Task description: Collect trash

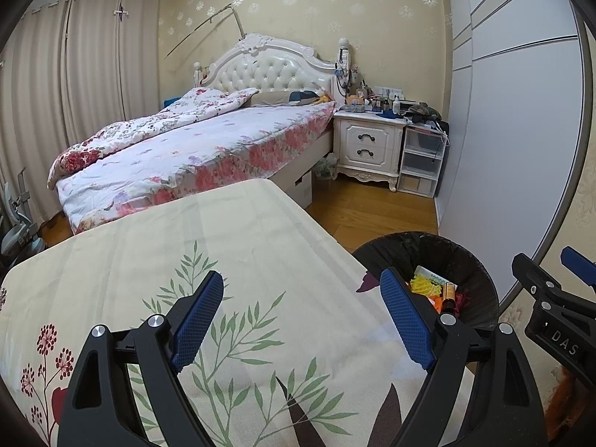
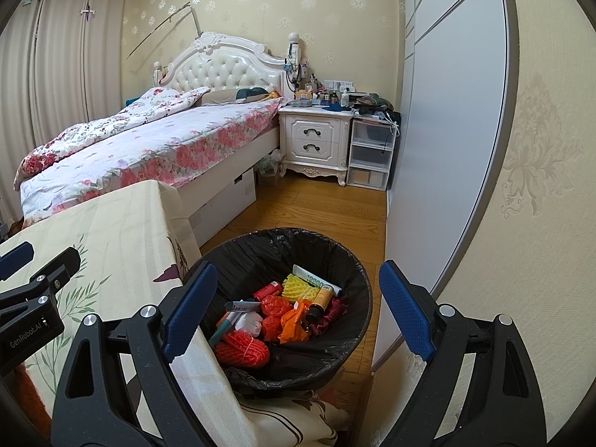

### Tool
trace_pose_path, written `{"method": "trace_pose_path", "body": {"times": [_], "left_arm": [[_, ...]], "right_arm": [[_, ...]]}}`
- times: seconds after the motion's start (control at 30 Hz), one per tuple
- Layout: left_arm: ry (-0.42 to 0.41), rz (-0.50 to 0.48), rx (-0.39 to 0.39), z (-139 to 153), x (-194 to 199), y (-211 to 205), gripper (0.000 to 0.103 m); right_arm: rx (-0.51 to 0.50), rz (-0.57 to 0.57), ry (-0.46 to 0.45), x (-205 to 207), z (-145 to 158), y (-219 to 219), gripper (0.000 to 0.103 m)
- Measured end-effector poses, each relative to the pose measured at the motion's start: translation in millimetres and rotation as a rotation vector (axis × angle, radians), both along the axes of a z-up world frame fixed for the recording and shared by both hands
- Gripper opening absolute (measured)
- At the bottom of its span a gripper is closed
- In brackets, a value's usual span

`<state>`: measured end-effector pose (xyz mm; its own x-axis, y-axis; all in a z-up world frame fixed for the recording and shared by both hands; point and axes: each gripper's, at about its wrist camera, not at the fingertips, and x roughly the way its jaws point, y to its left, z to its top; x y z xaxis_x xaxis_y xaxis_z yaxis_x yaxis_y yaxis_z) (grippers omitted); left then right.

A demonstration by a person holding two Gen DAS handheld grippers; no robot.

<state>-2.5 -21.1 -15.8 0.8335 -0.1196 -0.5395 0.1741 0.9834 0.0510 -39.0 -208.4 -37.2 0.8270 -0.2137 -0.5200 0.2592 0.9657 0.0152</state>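
A black-lined trash bin (image 2: 357, 320) stands on the wood floor beside the table. It holds several pieces of trash: a red rope coil (image 2: 242, 350), orange wrappers (image 2: 294, 322), a yellow foam net (image 2: 296, 287), a brown bottle (image 2: 321, 300) and markers. My right gripper (image 2: 298, 316) is open and empty above the bin. My left gripper (image 1: 303, 320) is open and empty over the cloth-covered table (image 1: 260, 246). The bin also shows at the right of the left wrist view (image 1: 480, 283).
A floral bed (image 2: 149, 149) stands beyond the table, with a white nightstand (image 2: 316, 141) and plastic drawers (image 2: 370, 156) beside it. A grey wardrobe (image 2: 447, 130) lines the right side. The floor (image 2: 316, 208) runs between the bed and the wardrobe.
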Motion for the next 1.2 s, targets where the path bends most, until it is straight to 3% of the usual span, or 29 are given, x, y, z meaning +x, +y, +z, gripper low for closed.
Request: {"method": "trace_pose_path", "body": {"times": [0.37,0.63,0.83,1.2], "left_arm": [[0.011,-0.024,-0.002,-4,1,-6,0.084],[0.027,-0.047,-0.064,-4,1,-3,0.085],[-0.032,-0.005,0.003,0,-4,-8,0.086],[0.061,0.048,0.017,-5,7,19,0.086]], "right_arm": [[0.000,0.001,0.000,0,0,1,0.087],[0.000,0.001,0.002,0,0,1,0.087],[-0.002,0.006,0.005,2,-4,5,0.087],[-0.004,0.057,0.016,13,-6,24,0.087]]}}
